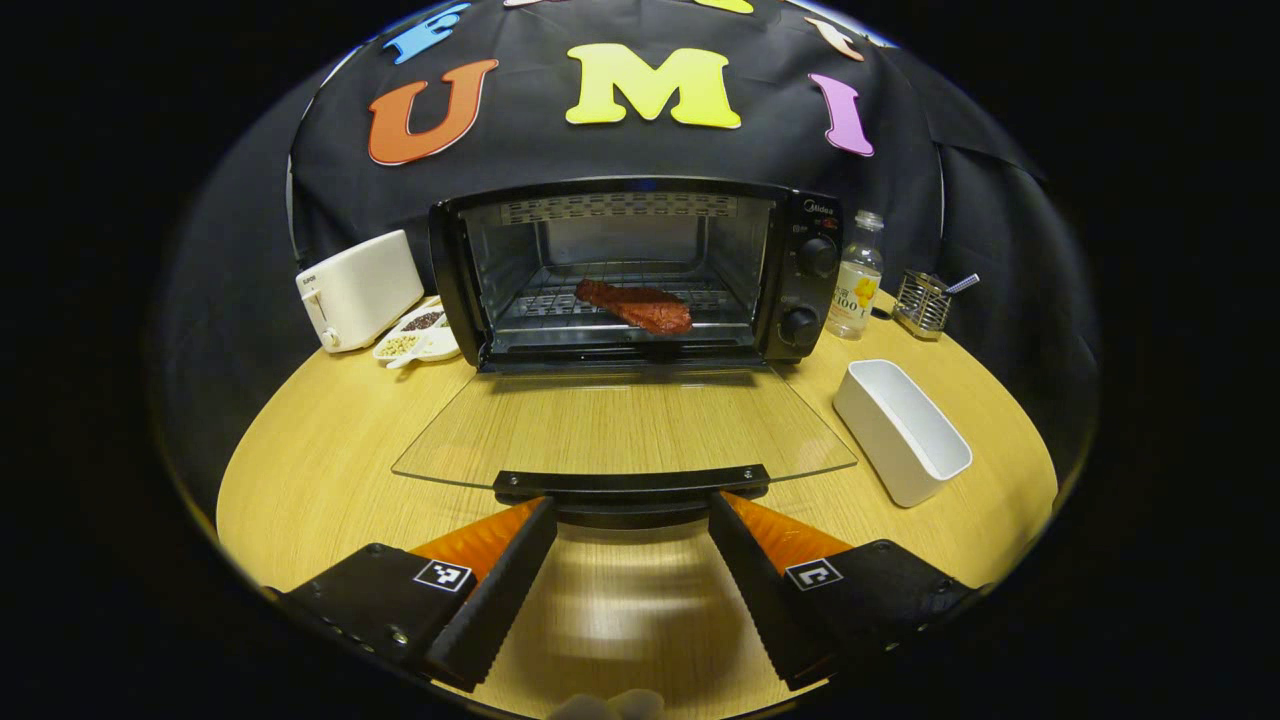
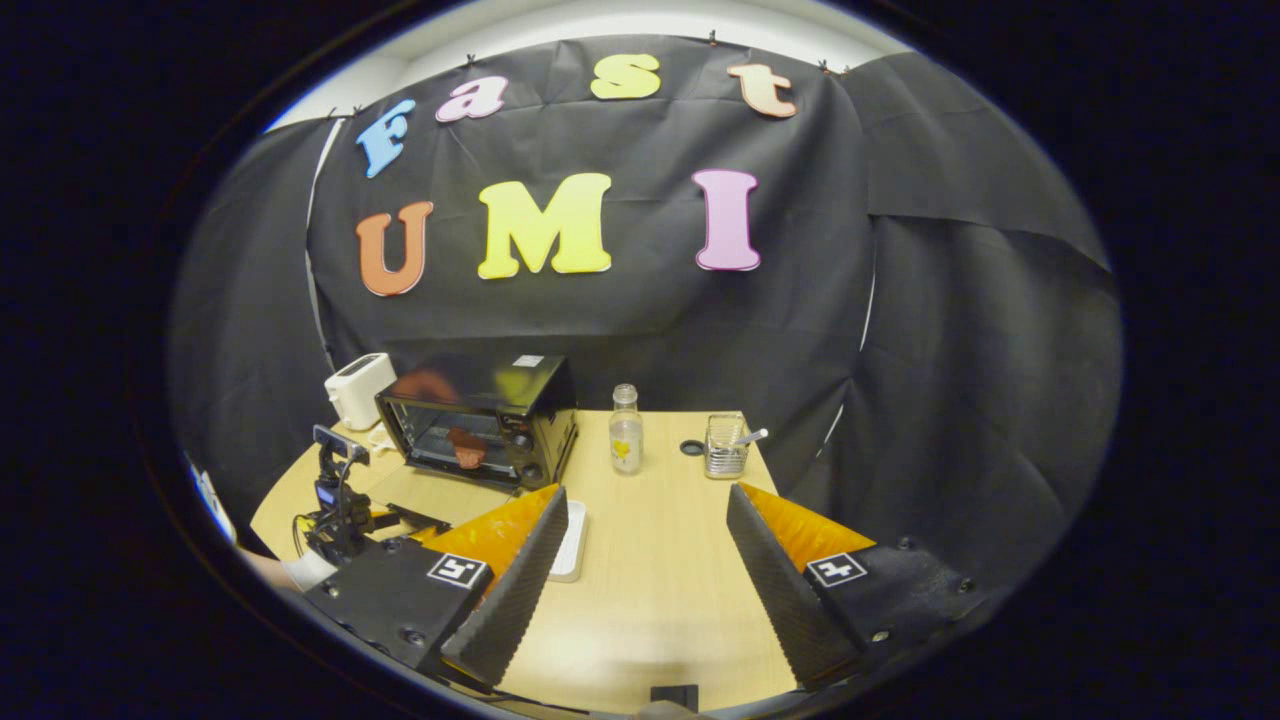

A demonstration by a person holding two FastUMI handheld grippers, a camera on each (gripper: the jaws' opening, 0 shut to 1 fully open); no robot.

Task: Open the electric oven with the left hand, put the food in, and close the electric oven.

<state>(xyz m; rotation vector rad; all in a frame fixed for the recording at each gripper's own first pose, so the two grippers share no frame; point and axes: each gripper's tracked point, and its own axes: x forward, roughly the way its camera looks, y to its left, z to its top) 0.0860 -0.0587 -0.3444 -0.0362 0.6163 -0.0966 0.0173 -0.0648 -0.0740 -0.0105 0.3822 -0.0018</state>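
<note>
In your left gripper view, going from the left of the frame: a white toaster (image 1: 358, 289) stands at mid left on the wooden counter (image 1: 330, 460), with a white divided dish of grains (image 1: 418, 336) just beside it, tucked against the oven's left side. The black electric oven (image 1: 635, 270) fills the centre. Its glass door (image 1: 625, 425) is folded all the way down and lies flat toward you, its black handle (image 1: 632, 483) at the near edge. The reddish-brown piece of food (image 1: 636, 305) lies on the wire rack (image 1: 720, 300) inside the oven. Right of the oven's 2 knobs (image 1: 810, 290) stands a clear bottle (image 1: 856, 277), then a wire mesh holder (image 1: 922, 303) farther right. A white rectangular dish (image 1: 901, 430) sits at lower right on the counter. Your left tool (image 1: 632, 520) is spread open at the bottom centre, its tips just at the door handle's 2 ends and gripping nothing; you cannot tell whether they touch it.

In your right gripper view, the left tool (image 2: 340, 510) shows at lower left, near the open oven (image 2: 480, 420) with the food (image 2: 466, 447) inside. The toaster (image 2: 358, 388) stands behind it. The bottle (image 2: 626, 430) and mesh holder (image 2: 726, 445) sit near the centre, a small dark round thing (image 2: 691, 447) between them. Your right tool (image 2: 640, 520) hangs open over bare counter (image 2: 660, 560) at the bottom, holding nothing.
</note>
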